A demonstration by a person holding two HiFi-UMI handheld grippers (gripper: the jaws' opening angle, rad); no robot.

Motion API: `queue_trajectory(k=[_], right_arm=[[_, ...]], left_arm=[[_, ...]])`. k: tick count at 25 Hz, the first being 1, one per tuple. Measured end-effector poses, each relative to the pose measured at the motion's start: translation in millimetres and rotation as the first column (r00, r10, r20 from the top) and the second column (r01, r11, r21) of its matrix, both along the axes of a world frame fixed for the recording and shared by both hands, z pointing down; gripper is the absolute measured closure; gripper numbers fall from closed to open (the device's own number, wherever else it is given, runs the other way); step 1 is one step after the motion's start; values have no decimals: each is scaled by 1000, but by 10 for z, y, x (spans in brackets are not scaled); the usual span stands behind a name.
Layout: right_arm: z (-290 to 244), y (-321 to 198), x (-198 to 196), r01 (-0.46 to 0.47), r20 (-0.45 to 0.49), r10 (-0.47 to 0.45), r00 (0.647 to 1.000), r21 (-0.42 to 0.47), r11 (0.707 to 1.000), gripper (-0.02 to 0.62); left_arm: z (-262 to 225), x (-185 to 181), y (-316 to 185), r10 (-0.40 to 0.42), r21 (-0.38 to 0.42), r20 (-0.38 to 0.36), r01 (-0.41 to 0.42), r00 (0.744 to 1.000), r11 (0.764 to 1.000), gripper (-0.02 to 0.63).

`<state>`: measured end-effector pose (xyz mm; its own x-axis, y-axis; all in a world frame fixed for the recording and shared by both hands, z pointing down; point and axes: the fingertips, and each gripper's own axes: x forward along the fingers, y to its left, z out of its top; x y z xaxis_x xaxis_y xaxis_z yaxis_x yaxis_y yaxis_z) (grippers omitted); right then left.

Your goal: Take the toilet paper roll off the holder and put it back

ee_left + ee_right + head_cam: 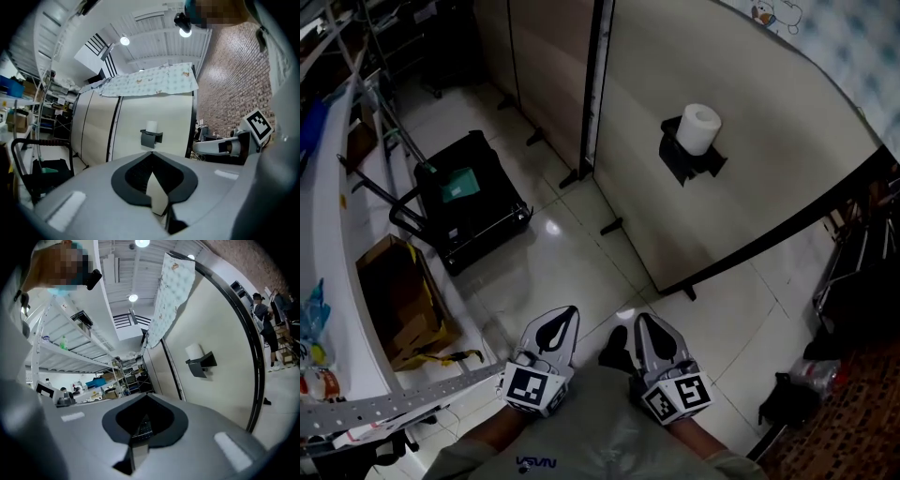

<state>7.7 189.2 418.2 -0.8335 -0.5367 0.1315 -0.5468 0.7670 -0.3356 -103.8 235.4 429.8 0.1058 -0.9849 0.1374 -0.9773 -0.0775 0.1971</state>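
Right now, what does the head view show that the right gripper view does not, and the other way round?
Only the head view: a black cart on the floor, left of the panel. Only the right gripper view: ceiling lamps and a person standing past the panel. Both: the paper roll upright on its black holder.

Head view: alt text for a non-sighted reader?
A toilet paper roll stands on a black holder on a beige partition. The left gripper and right gripper, both shut and empty, are held low, well short of it.
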Motion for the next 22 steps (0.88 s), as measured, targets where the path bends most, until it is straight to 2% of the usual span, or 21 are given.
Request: queue_trajectory(k=[10,16,22], right_arm=[[-139,-1205,261,12,54,-13,998,19,1000,595],[-121,-1577,447,-4,76,3,997,13,1000,595],[-68,-1842,402,-17,59,17,998,6,1000,595]], left_arm=[[-184,284,-1166,-9,9,53,9,999,1000,603],[-180,431,-1543,1,-1,66,-1,998,1000,603],[-102,384,-1911,32,-26,71,-30,997,999,603]])
